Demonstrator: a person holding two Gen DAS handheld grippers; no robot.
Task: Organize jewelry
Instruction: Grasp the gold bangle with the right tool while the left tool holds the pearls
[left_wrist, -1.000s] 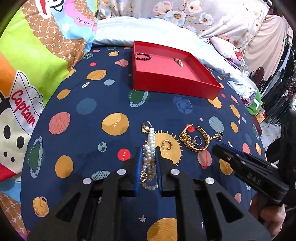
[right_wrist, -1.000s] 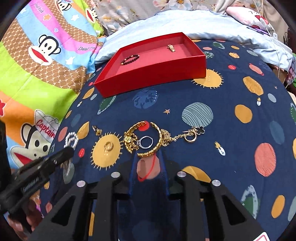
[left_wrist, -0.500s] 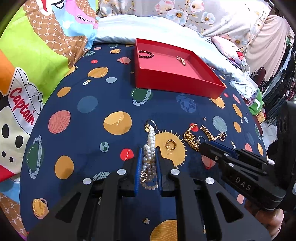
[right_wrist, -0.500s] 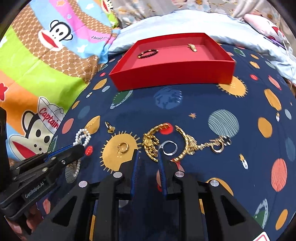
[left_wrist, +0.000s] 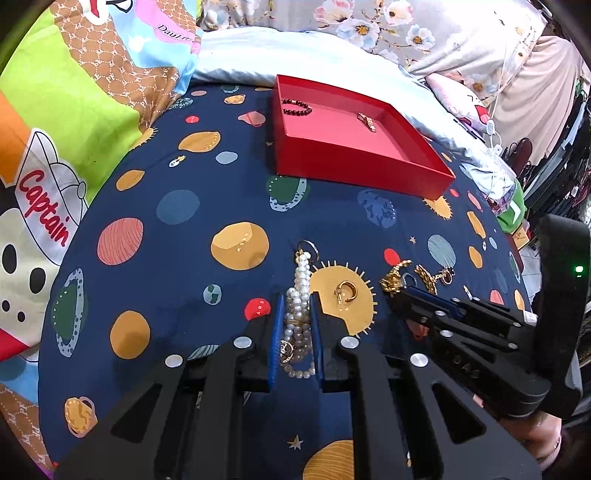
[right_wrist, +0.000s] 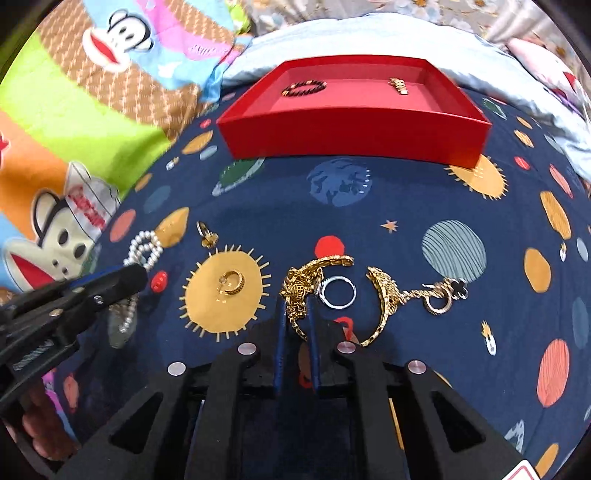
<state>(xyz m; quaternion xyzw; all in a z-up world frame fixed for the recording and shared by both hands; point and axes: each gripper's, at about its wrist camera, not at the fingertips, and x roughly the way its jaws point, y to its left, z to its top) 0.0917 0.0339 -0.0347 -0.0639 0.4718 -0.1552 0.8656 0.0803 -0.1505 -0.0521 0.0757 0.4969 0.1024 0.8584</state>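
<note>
The red tray (left_wrist: 354, 166) is sitting at twelve o'clock on the bed (left_wrist: 177, 206), already holding two pieces. The pearl necklace (left_wrist: 301, 295) is lying at six o'clock in the left view, limp and probably slippery; the left tongs (left_wrist: 297, 314) are pinching its bunched strands, a sound hold. The gold bracelet (right_wrist: 299, 291), stiffer and likely heavier, is lying between the right tongs (right_wrist: 296, 314), which have narrowed to clamping its ornate end. The small silver ring (right_wrist: 338, 291) is resting just beside it, at three o'clock.
</note>
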